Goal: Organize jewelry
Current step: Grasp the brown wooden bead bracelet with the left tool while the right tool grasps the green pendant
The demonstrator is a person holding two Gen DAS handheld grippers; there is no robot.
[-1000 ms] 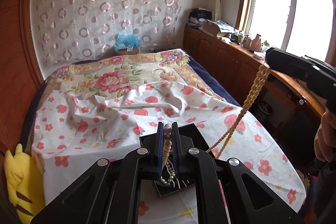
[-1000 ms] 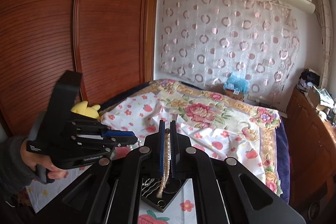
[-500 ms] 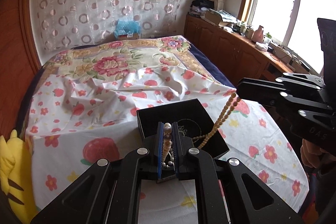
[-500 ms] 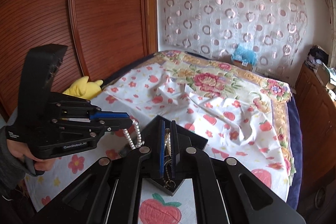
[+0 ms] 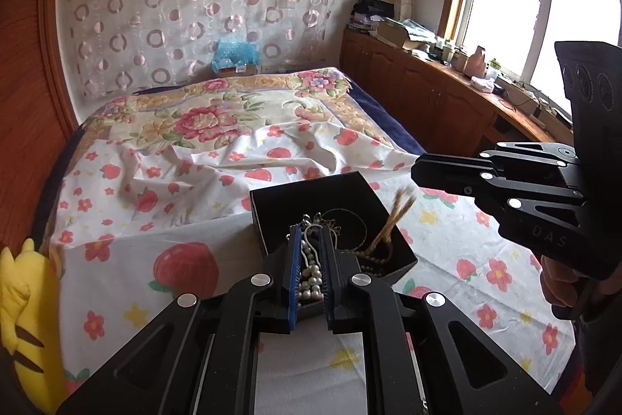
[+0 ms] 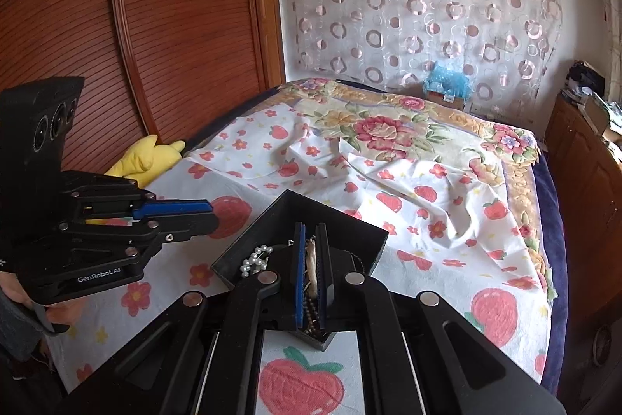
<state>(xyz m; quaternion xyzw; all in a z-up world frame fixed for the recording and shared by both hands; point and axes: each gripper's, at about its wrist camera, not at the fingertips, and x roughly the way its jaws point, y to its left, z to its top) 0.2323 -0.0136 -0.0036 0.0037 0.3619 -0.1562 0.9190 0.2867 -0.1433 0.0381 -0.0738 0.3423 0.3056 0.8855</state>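
Pearl necklace (image 5: 310, 275) pinched inside left gripper (image 5: 311, 251).

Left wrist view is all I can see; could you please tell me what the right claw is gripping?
Observer: The right claw is shut on a beige bead strand, between its blue pads.
Operator: Thank you. Is it over the black box?
Observer: Yes, its tips sit above the black box, the strand's lower beads inside.
Operator: And my pearls?
Observer: A loop of the pearl necklace lies in the box's left corner.

Bed (image 5: 388, 127), strawberry-print sheet (image 5: 202, 232), black jewelry box (image 5: 311, 197)
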